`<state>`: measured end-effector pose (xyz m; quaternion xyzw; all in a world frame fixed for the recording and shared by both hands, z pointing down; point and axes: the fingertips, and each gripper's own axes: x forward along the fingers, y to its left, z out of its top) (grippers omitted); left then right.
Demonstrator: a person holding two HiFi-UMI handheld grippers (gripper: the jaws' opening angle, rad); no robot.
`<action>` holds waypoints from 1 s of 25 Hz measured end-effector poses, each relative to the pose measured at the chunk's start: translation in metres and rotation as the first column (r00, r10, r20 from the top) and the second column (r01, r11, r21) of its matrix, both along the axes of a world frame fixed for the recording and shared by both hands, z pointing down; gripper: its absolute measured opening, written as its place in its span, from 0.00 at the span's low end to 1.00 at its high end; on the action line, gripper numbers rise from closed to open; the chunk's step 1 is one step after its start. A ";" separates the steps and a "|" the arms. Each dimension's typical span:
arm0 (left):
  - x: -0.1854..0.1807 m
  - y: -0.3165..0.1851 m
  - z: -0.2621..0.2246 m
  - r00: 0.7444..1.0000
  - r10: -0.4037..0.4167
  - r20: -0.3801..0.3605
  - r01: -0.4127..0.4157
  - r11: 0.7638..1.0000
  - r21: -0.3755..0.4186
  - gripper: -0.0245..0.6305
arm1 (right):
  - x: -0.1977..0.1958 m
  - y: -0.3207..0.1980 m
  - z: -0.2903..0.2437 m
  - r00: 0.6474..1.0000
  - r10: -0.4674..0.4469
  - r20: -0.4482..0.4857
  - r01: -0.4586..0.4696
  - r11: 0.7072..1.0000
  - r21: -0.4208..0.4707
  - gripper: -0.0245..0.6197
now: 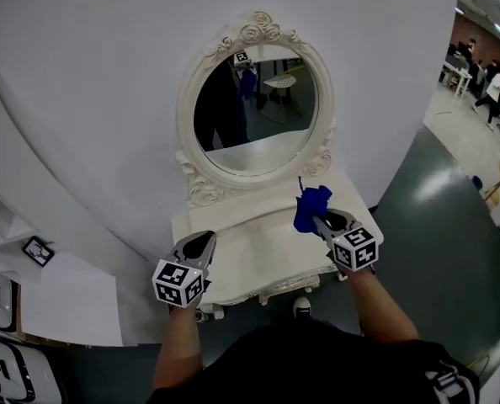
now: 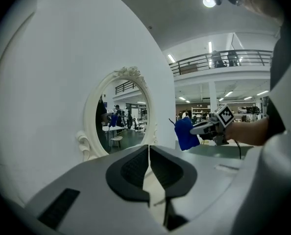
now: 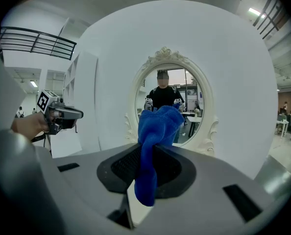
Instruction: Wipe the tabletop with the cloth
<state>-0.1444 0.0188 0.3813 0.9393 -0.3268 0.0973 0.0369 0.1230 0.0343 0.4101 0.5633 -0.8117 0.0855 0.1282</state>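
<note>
while the blue cloth hangs in the air above the back right part of the white tabletop, no part of it appears to touch the surface. the right gripper has its jaws clamped on the cloth: a bunched crown stands above them and a short tail hangs below. the left gripper hovers over the front left corner, its jaws pressed together with nothing between them.

judging from this, wiping is not yet under way and the step in hand is bringing the cloth to the surface. the next move calls for lowering the right gripper until the hanging tail lies on the tabletop, tilting so cloth rather than jaw meets the surface, then sweeping.

the tabletop is small and bare. an oval mirror in an ornate white frame stands along its back edge, just beside the cloth, so strokes toward the back have little room. the right edge lies close under the right gripper, and the front edge sits near the person's body. the open room is the bare middle between the two grippers, toward the left, where the left gripper would need to move aside for a full pass.
</note>
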 end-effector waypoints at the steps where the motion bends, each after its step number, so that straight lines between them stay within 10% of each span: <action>1: 0.007 -0.009 0.002 1.000 -0.005 0.001 0.005 1.000 -0.007 0.07 | 0.007 -0.010 0.002 1.000 -0.005 0.001 0.005 1.000 -0.005 0.13; 25: 0.129 -0.145 0.017 0.993 -0.112 0.046 0.114 0.991 -0.066 0.07 | 0.106 -0.177 0.037 0.987 -0.159 0.028 0.161 0.983 -0.087 0.13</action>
